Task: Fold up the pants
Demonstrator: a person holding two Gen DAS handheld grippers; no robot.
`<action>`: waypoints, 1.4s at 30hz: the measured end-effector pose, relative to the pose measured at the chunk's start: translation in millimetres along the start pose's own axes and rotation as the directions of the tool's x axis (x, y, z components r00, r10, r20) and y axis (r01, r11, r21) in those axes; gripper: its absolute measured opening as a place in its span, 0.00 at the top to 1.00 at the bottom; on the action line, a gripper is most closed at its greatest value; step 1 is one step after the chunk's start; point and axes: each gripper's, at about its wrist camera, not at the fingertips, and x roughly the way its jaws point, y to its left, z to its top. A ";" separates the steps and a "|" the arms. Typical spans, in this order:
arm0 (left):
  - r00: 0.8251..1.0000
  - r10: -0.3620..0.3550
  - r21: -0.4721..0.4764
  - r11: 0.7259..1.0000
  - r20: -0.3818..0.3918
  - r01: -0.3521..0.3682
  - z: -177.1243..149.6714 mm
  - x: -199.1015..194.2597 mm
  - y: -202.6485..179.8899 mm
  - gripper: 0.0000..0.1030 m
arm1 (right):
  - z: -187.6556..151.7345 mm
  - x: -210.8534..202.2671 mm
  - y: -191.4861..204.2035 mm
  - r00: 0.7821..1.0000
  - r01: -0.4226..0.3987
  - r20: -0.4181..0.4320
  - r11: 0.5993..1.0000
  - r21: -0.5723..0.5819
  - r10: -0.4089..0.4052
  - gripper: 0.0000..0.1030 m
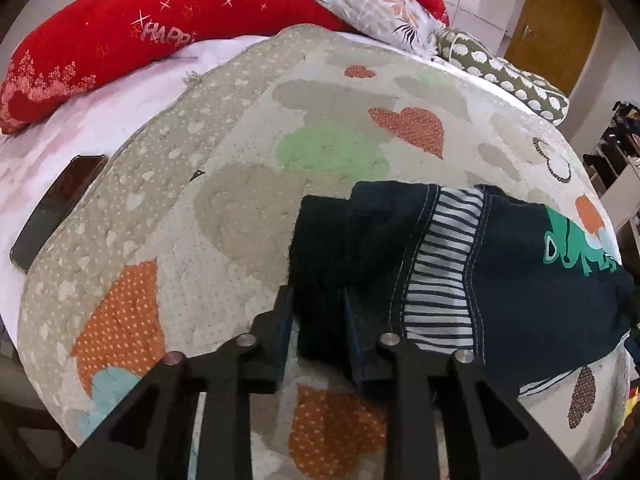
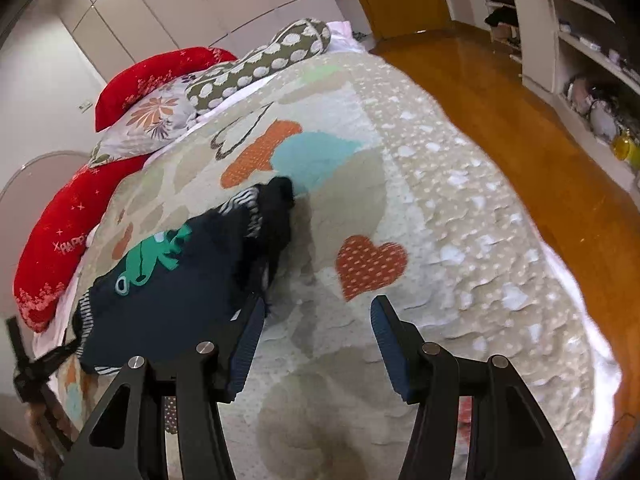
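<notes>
Small dark navy pants (image 1: 500,264) with a striped lining and a green frog patch lie bunched on the heart-patterned quilt (image 1: 240,184). My left gripper (image 1: 318,300) has its fingers set around the pants' left edge, with dark cloth between them; I cannot tell whether they pinch it. In the right wrist view the pants (image 2: 180,288) lie to the left. My right gripper (image 2: 318,312) is open and empty, low over the quilt (image 2: 440,240), its left finger beside the pants' edge.
Red bolster pillows (image 1: 120,40), a floral pillow (image 1: 368,4) and a spotted pillow (image 1: 508,76) lie at the bed's head. A dark phone (image 1: 56,208) lies on the white sheet, left. Wooden floor (image 2: 520,92) and shelves (image 2: 580,40) lie to the right of the bed.
</notes>
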 end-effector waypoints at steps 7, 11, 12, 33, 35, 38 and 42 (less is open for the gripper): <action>0.985 -0.164 -0.126 0.977 0.061 0.170 -13.8 -35.0 28.7 0.65 | 14.6 7.9 15.1 0.996 -0.086 0.033 0.996 -0.022 0.087 0.22; 0.974 -0.211 -0.164 0.961 0.077 0.221 -31.0 -49.4 37.0 0.65 | 27.7 39.0 18.3 0.997 -0.079 0.005 0.997 -0.023 0.079 0.15; 0.971 -0.227 -0.170 0.957 0.076 0.237 -35.8 -50.9 36.6 0.65 | 30.7 48.5 15.5 0.996 -0.091 -0.001 0.996 -0.005 0.091 0.14; 0.962 -0.266 -0.096 0.958 0.067 0.271 -48.6 -86.3 -0.1 0.57 | 19.8 -14.7 -3.3 0.994 -0.103 0.043 0.987 0.121 0.099 0.81; 0.962 -0.266 -0.087 0.959 0.058 0.270 -49.8 -88.6 -6.5 0.56 | 21.9 0.8 -14.4 0.997 -0.077 0.003 0.988 0.131 0.077 0.75; 0.969 -0.239 -0.042 0.969 0.054 0.242 -50.9 -94.1 -20.8 0.43 | 17.1 -0.9 -27.3 1.000 -0.027 0.015 0.987 0.158 0.025 0.48; 0.966 -0.258 0.037 0.966 0.032 0.256 -51.4 -99.6 -53.7 0.42 | 0.3 -35.1 -44.6 0.994 -0.051 0.102 0.976 0.213 0.030 0.34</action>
